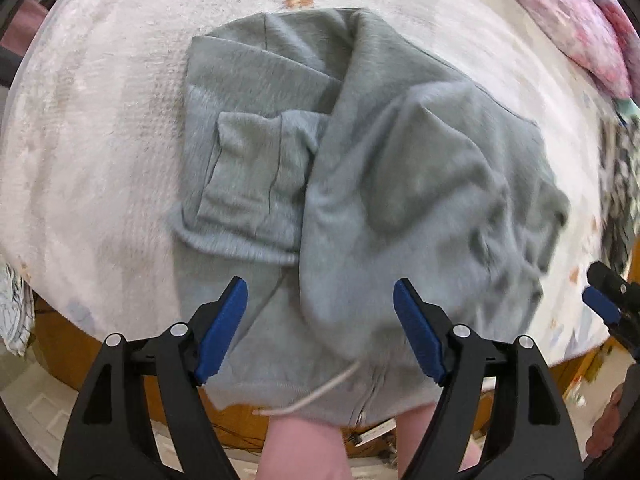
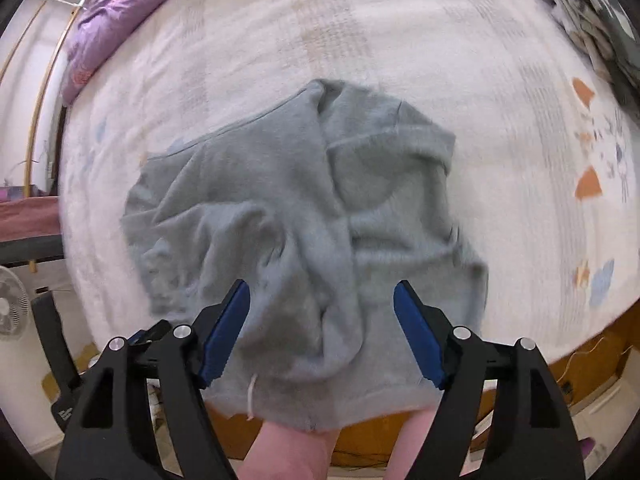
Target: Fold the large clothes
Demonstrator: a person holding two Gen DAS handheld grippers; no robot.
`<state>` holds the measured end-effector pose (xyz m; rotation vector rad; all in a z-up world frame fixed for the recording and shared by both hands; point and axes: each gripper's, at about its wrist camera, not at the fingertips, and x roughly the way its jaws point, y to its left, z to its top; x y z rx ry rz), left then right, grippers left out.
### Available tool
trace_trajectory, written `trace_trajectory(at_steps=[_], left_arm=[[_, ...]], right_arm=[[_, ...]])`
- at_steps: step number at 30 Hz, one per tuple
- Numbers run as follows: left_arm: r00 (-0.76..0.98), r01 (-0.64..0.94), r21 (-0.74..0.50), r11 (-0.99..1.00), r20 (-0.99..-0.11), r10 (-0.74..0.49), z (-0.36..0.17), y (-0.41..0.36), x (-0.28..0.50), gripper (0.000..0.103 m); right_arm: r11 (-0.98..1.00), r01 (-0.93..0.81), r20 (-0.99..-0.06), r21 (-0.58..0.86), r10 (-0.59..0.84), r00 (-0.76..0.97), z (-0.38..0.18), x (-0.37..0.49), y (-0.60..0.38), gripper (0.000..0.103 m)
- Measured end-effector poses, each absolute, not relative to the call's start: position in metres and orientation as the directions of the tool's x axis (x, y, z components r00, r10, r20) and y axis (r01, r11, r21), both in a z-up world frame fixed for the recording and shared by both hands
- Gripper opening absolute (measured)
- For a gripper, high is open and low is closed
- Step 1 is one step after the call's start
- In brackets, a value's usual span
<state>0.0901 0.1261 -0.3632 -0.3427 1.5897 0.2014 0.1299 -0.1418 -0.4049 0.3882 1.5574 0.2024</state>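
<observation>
Left wrist view only: patch pocket (image 1: 256,172) on the flat left panel; pink floral quilt (image 1: 576,20) at upper right; one blue fingertip of the right gripper (image 1: 600,304) at the right edge.

Right wrist view only: purple quilt (image 2: 116,12) upper left; white fan (image 2: 10,308) at left.

Item: grey sweatshirt (image 1: 400,184), partly folded, rumpled, white drawstring (image 1: 312,398) trailing. Location: pale bedspread (image 1: 100,140), near edge, hem overhanging.

Left gripper (image 1: 320,328): jaws apart, nothing clamped. Right gripper (image 2: 322,328): likewise.
</observation>
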Motion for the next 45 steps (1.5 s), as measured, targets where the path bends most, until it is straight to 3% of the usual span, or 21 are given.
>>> trace_trajectory(at_steps=[9, 18, 24, 26, 29, 39, 41, 45], left_arm=[[0.024, -0.210, -0.113, 0.971, -0.994, -0.111, -0.301, 0.121, 0.070, 0.080], [0.037, -0.180, -0.106, 0.978, -0.994, -0.101, -0.285, 0.119, 0.082, 0.083], [0.035, -0.180, -0.020, 0.983, -0.999, -0.014, -0.297, 0.125, 0.110, 0.084], [0.029, -0.214, -0.023, 0.977, -0.999, -0.017, -0.300, 0.134, 0.120, 0.091], [0.014, -0.277, -0.031, 0.960, -0.999, -0.029, -0.312, 0.155, 0.140, 0.091], [-0.078, -0.376, 0.069, 0.924, -0.996, 0.042, -0.354, 0.216, 0.204, 0.091], [-0.111, -0.393, 0.095, 0.915, -0.992, 0.055, -0.366, 0.229, 0.219, 0.091], [-0.147, -0.434, 0.084, 0.897, -0.989, 0.022, -0.390, 0.251, 0.241, 0.091]], right_arm=[[0.946, 0.134, -0.955, 0.295, 0.291, 0.049, -0.351, 0.082, -0.132, 0.071], [0.955, 0.141, -0.964, 0.261, 0.252, 0.081, -0.324, 0.088, -0.138, 0.076], [0.954, 0.145, -0.965, 0.264, 0.259, 0.051, -0.343, 0.122, -0.150, 0.079], [0.949, 0.157, -0.962, 0.274, 0.272, 0.035, -0.350, 0.135, -0.154, 0.079], [0.942, 0.154, -0.954, 0.298, 0.298, 0.022, -0.361, 0.159, -0.158, 0.079], [0.975, 0.087, -0.974, 0.202, 0.209, -0.086, -0.404, 0.235, -0.161, 0.079], [0.979, 0.075, -0.975, 0.190, 0.197, -0.099, -0.410, 0.247, -0.162, 0.084], [0.991, 0.047, -0.982, 0.123, 0.128, -0.138, -0.428, 0.265, -0.161, 0.085]])
